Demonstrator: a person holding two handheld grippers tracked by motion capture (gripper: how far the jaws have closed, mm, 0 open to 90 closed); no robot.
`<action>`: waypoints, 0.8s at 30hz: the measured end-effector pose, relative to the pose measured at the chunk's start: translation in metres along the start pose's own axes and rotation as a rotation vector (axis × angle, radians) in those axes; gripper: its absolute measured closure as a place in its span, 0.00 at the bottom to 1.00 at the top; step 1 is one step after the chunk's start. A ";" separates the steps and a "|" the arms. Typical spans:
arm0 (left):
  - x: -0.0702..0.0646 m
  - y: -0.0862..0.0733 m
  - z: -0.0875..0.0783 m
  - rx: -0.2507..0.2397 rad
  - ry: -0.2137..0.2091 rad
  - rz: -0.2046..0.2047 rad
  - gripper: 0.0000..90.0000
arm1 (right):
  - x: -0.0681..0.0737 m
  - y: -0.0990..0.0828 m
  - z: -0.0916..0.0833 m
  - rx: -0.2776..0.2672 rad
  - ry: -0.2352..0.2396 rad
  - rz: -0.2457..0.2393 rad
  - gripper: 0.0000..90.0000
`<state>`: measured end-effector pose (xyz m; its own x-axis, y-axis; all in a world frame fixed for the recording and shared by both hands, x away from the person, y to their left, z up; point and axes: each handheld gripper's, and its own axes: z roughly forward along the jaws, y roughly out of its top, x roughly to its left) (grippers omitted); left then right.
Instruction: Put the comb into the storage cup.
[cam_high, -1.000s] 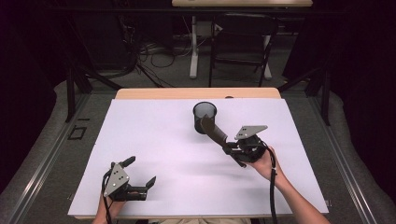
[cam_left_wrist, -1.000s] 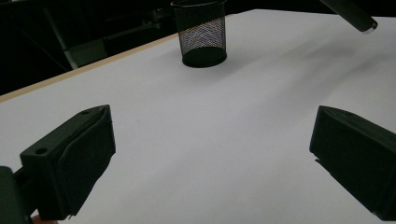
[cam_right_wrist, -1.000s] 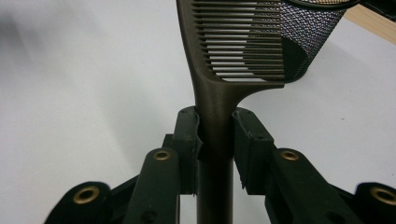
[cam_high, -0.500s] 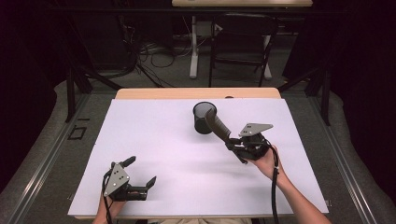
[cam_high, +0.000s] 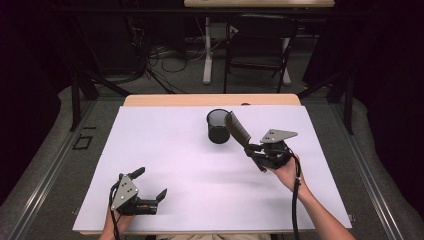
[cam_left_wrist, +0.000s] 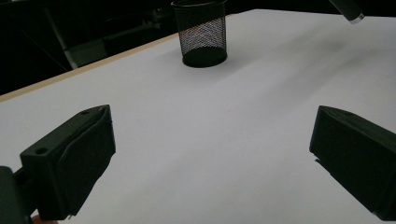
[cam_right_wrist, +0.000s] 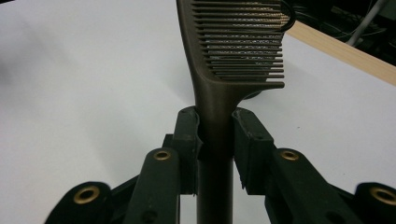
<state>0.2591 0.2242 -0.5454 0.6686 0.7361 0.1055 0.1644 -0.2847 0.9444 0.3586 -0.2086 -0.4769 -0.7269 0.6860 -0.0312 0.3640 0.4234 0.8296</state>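
the right gripper (cam_high: 255, 150) has its jaws clamped on a comb (cam_right_wrist: 233, 56), whose long axis slants toward the cup (cam_high: 218, 126) near the tabletop's far edge; the left gripper (cam_high: 150, 192) has its jaws apart.

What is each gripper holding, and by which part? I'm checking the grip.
The right gripper clamps a brown comb by its handle, just below the teeth. The left gripper is open, holding nothing.

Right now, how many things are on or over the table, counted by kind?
Combs: 1, the brown comb clamped in the right gripper.
Cups: 1, the black mesh cup standing on the table.
Grippers: 2, counting the open left gripper.
Total: 4
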 end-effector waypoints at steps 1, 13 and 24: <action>0.000 0.000 0.000 0.001 0.000 0.000 0.00 | 0.000 0.000 0.000 -0.005 -0.005 0.001 0.81; -0.001 0.000 0.001 -0.002 -0.004 -0.003 0.00 | -0.005 -0.001 0.000 -0.026 -0.024 0.018 0.81; -0.001 0.000 0.001 0.001 -0.006 0.000 0.00 | -0.008 0.000 0.001 -0.055 -0.041 0.031 0.81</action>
<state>0.2594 0.2224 -0.5457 0.6730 0.7323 0.1037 0.1653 -0.2856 0.9440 0.3653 -0.2129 -0.4771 -0.6910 0.7224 -0.0271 0.3521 0.3691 0.8601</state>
